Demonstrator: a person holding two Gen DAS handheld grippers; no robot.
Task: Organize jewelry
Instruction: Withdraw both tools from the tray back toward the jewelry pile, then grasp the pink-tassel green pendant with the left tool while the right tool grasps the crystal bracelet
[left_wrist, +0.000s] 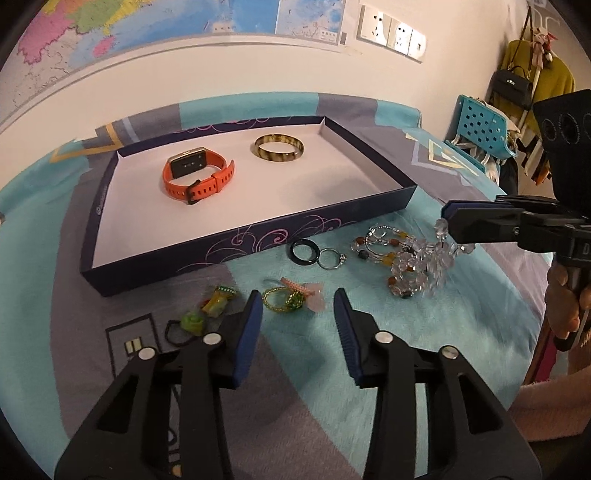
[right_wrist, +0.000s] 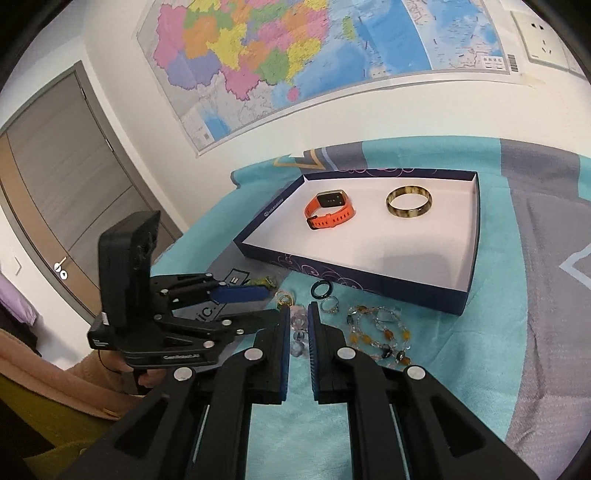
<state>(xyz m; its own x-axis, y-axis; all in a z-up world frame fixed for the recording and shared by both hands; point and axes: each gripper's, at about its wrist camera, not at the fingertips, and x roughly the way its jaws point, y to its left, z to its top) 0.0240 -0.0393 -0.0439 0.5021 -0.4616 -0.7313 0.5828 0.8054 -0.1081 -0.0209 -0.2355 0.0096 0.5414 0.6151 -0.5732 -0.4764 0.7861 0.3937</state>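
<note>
The right gripper (right_wrist: 298, 325) is narrowed onto a clear crystal bead bracelet (right_wrist: 299, 334), pinching the strand between its blue-padded fingers (right_wrist: 283, 354); in the left wrist view the beads (left_wrist: 430, 266) hang from its tips (left_wrist: 448, 218) above the cloth. Just beside them lies a coiled bracelet of amber and clear beads (right_wrist: 380, 334). Near that sit a dark glassy ring (left_wrist: 304, 252) and a thin silver ring (left_wrist: 331, 258), touching each other. The left gripper (left_wrist: 297, 301) hovers with its fingers spread wide, holding nothing, above a gold-green ring cluster (left_wrist: 282, 300) and a pink hair clip (left_wrist: 303, 290). To their left lie small green and yellow trinkets (left_wrist: 216, 301). Beyond, a shallow navy cardboard box lid with a white inside (left_wrist: 258, 236) holds 2 items well apart: an orange strap smartwatch (left_wrist: 195, 175) and a mottled amber bangle (left_wrist: 279, 147). Everything rests on a worktop covered with turquoise and grey cloth (left_wrist: 369, 350).
</note>
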